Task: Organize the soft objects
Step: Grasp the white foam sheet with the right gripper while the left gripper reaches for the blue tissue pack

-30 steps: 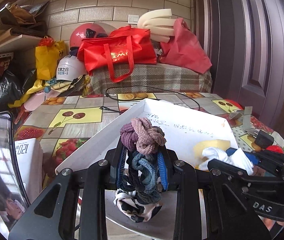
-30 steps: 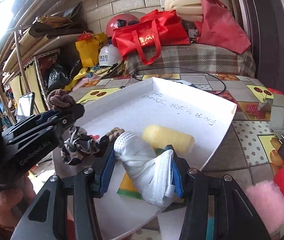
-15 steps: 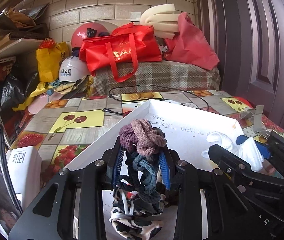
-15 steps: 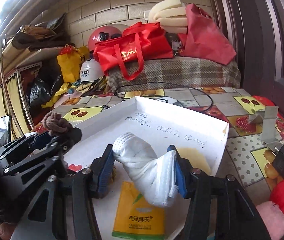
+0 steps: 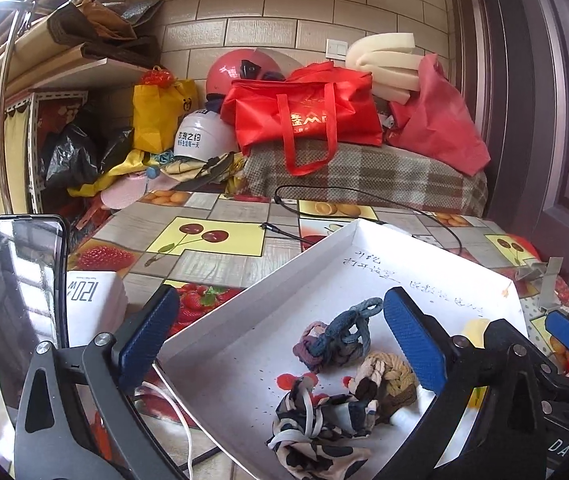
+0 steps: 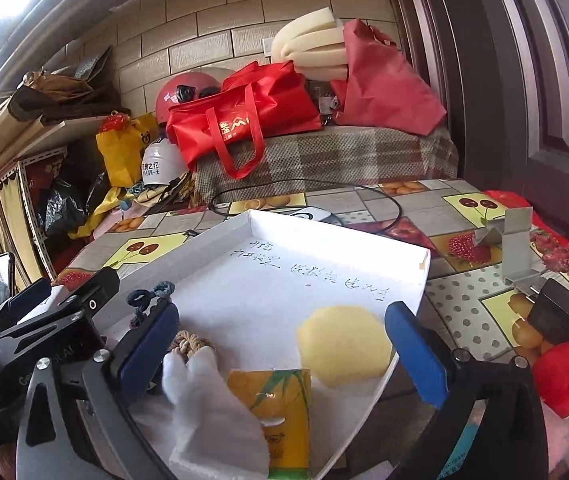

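Centrally, a white tray point(image 5: 260, 300) is being shown on the fruit-print tablecloth point(image 5: 204, 236), with left gripper point(image 5: 280, 344) and right gripper point(image 6: 284, 348) being held wide apart, gripping nothing.

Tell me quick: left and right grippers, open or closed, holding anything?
Left gripper: open, holding nothing; the hair ties lie loose in the white tray.
Right gripper: open, holding nothing; the white glove lies below it.

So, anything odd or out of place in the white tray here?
Mostly not. The white tray has handwriting on its floor and red blotches beside the hair ties, possibly stains. Both grippers are open.
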`<state>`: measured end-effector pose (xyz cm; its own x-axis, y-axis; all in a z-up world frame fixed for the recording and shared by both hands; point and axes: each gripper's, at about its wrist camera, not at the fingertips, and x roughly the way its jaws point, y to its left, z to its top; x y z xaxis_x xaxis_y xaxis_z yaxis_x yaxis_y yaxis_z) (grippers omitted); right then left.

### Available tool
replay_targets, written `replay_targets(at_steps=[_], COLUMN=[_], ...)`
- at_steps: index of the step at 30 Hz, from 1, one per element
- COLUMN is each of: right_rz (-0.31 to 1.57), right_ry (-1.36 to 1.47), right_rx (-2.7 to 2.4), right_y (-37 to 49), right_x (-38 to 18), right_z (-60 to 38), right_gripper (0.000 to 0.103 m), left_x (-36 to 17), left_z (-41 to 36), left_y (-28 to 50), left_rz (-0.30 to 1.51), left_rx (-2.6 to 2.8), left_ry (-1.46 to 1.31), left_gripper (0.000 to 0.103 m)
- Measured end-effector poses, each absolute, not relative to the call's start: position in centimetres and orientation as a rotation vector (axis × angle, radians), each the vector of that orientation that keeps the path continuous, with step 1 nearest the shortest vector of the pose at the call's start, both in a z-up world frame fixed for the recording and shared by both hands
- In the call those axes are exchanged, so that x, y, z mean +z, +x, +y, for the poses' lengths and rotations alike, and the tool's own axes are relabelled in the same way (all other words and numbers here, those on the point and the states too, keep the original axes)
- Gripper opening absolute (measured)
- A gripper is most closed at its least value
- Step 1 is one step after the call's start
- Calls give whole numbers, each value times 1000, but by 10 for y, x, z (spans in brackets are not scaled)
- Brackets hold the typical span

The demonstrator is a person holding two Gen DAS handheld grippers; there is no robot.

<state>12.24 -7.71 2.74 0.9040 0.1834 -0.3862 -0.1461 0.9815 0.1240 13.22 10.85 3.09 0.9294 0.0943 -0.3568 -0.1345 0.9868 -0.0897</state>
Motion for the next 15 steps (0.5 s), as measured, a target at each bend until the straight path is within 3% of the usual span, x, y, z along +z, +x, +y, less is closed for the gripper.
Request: replay_targets(at_steps=[15], right_rz=[350], right_ry=[74], right_rx=[154], right_y=[93], right_x=[29], right_z=[-74], right_gripper=[103], left_x=[34], left_z=[103], left_y=[124], left_rz=[315], left_rx=[120], left_ry=[-76], left_gripper=[103])
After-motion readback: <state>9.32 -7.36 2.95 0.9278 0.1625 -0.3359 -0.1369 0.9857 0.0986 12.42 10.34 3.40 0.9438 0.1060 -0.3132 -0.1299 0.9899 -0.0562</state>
